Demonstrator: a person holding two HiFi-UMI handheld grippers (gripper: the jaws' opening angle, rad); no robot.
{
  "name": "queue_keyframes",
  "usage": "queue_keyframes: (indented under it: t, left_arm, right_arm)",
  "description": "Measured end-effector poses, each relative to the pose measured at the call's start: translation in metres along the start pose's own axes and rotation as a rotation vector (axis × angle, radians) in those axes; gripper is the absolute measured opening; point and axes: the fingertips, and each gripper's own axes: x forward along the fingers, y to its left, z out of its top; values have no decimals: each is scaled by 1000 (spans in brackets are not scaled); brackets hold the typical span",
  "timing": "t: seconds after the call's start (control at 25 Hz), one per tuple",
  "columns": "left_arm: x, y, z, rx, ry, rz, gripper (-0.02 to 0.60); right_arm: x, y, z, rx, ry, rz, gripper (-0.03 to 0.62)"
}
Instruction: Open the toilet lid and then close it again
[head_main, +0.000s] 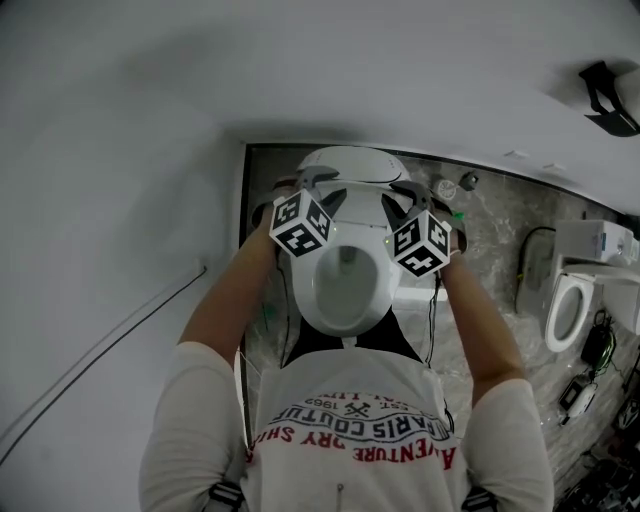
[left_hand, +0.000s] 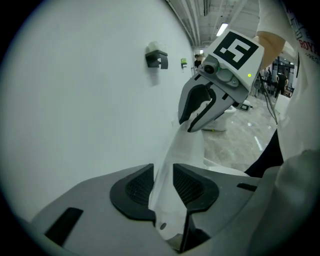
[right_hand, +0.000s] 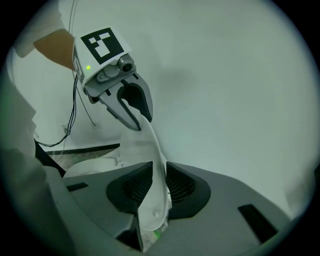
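The white toilet (head_main: 342, 290) stands below me with its bowl uncovered, and the toilet lid (head_main: 352, 162) is raised upright against the wall. My left gripper (head_main: 312, 183) reaches the lid's left edge and my right gripper (head_main: 402, 190) its right edge. In the left gripper view the lid (left_hand: 186, 147) fills the gap of my left gripper (left_hand: 163, 182), both pads against it. In the right gripper view the lid's thin edge (right_hand: 156, 150) runs between the jaws of my right gripper (right_hand: 159, 182), which flank it closely without clearly pressing.
A pale wall rises behind and left of the toilet, with a thin cable (head_main: 120, 330) running across it. A second toilet (head_main: 570, 310) and loose cables (head_main: 590, 370) sit on the marble floor at right. A dark bracket (left_hand: 157, 58) hangs on the wall.
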Motion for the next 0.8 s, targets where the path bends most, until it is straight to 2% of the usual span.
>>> queue_keyframes:
  t: [0.04, 0.16, 0.52, 0.8]
  left_arm:
    - [-1, 1, -1, 13, 0, 3, 95]
    - [-4, -2, 0, 53, -5, -10, 84]
    - [-30, -36, -5, 141, -72, -35, 64]
    - [-49, -74, -16, 197, -98, -97, 48]
  right_arm:
    - [0, 0, 0, -9, 6, -4, 83]
    - [-3, 2, -1, -37, 20, -15, 57]
    - [-27, 36, -1, -61, 48, -35, 49]
    - [-45, 74, -6, -72, 89, -61, 46]
